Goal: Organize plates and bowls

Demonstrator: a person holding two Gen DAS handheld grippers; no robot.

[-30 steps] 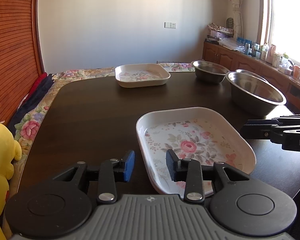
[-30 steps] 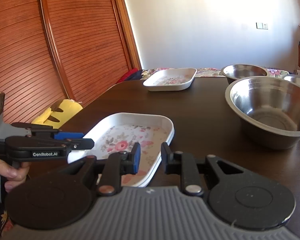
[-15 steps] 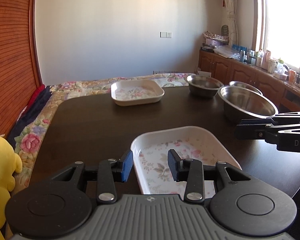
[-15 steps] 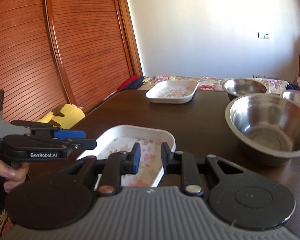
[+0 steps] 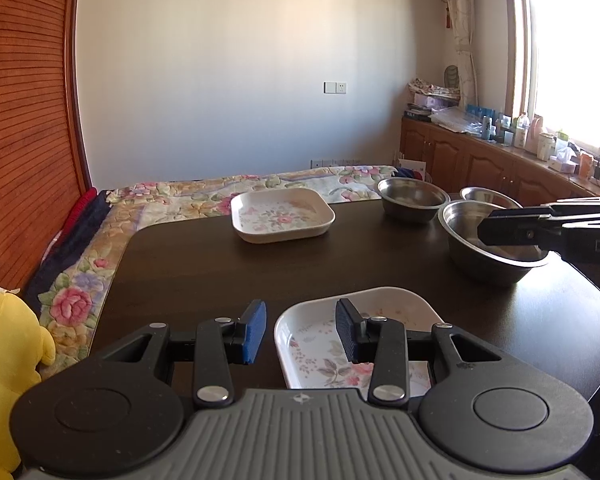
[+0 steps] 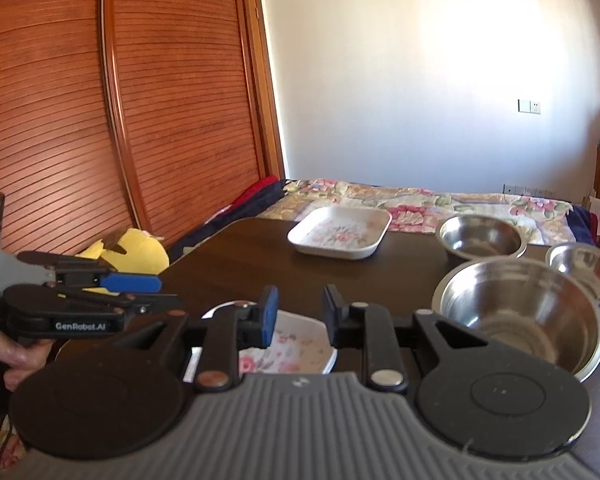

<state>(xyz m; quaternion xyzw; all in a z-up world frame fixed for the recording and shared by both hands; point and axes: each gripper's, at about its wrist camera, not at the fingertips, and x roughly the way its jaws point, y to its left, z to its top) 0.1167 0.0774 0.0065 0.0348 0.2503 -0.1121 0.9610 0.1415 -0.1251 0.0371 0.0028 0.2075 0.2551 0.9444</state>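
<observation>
Two white floral rectangular plates lie on the dark table: a near plate and a far plate. On the right stand a large steel bowl, a medium bowl and a small bowl. My left gripper hovers open above the near plate's left edge, holding nothing. My right gripper hangs over the plate's right side, its jaws opening with nothing between them.
A yellow plush toy sits left of the table. A floral bedcover lies behind it. Wooden cabinets with bottles run along the right under the window. Slatted wooden doors stand at the left.
Both grippers have risen and tilted up, so the near plate sits lower in both views. It stays on the table. The right jaws stand slightly wider.
</observation>
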